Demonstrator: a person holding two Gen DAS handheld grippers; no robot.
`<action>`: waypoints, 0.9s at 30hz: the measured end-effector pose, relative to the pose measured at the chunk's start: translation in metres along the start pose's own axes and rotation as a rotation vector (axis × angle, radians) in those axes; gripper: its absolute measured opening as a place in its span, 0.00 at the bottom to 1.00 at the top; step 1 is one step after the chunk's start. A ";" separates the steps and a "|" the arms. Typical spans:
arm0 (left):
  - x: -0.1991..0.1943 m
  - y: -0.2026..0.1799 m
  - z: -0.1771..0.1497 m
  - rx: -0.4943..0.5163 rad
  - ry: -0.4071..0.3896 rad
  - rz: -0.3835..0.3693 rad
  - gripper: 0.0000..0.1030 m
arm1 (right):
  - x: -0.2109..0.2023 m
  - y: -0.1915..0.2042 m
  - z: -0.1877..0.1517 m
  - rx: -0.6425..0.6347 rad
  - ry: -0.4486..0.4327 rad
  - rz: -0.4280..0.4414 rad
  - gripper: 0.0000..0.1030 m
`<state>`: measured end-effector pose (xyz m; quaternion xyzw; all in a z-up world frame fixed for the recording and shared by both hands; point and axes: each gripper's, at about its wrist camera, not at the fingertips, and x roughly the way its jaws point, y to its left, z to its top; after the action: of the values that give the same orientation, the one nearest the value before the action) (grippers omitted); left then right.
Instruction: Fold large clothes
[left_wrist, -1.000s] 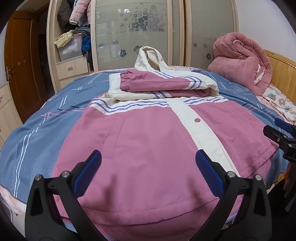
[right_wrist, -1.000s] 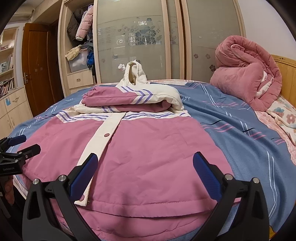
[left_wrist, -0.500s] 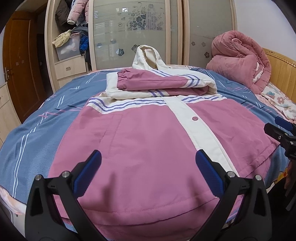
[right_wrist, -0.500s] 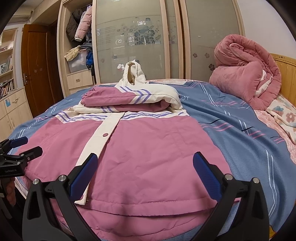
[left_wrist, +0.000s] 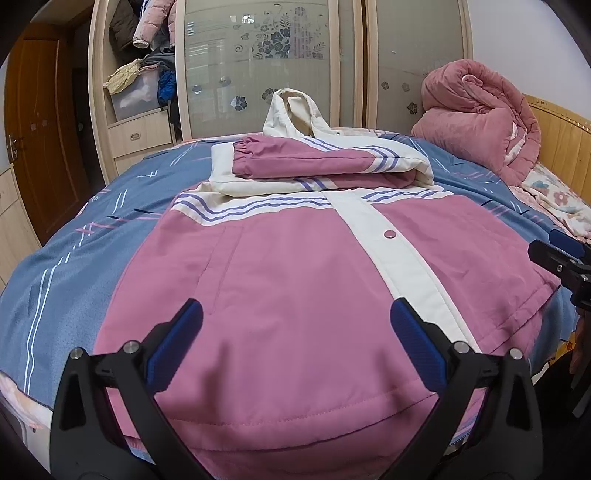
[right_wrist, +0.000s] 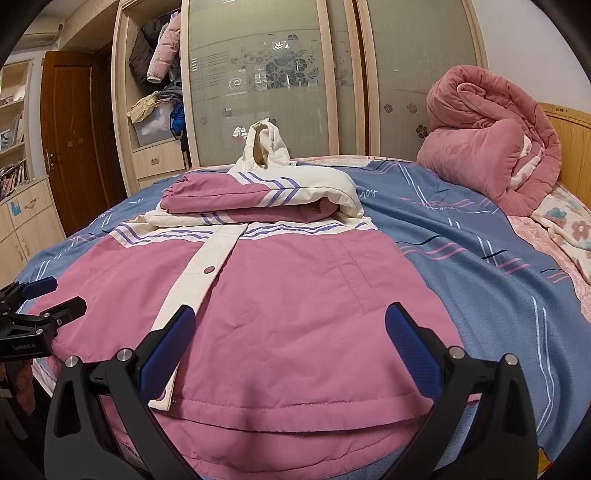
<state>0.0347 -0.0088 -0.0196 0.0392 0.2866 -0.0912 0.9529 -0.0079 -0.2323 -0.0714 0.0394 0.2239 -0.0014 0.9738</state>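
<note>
A pink and cream hooded jacket (left_wrist: 295, 280) lies front up on the bed, with both sleeves (left_wrist: 317, 164) folded across the chest and the hood (left_wrist: 291, 110) at the far end. It also shows in the right wrist view (right_wrist: 295, 295). My left gripper (left_wrist: 295, 336) is open and empty, just above the left part of the jacket's hem. My right gripper (right_wrist: 290, 339) is open and empty above the right part of the hem. Each gripper shows at the edge of the other's view, the right one (left_wrist: 561, 254) and the left one (right_wrist: 40, 306).
The jacket lies on a blue striped bedspread (right_wrist: 480, 266). A rolled pink quilt (right_wrist: 491, 140) sits at the headboard on the right. A wardrobe with frosted sliding doors (right_wrist: 273, 81) and open shelves stands behind the bed. A brown door (right_wrist: 70, 129) is at left.
Both grippers have drifted slightly forward and lower over the hem. Both stay open. The jacket has not moved.
</note>
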 end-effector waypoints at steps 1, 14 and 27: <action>0.000 0.000 0.000 -0.002 -0.002 -0.001 0.98 | 0.000 0.000 0.000 0.000 -0.002 -0.001 0.99; -0.003 0.003 0.058 -0.002 -0.068 -0.072 0.98 | 0.011 0.009 0.004 -0.005 -0.051 -0.004 0.99; 0.049 0.005 0.135 0.040 -0.245 -0.192 0.98 | 0.038 0.037 0.065 -0.057 0.021 -0.036 0.99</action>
<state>0.1489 -0.0286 0.0661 0.0188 0.1689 -0.1918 0.9666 0.0556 -0.1997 -0.0274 0.0077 0.2346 -0.0124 0.9720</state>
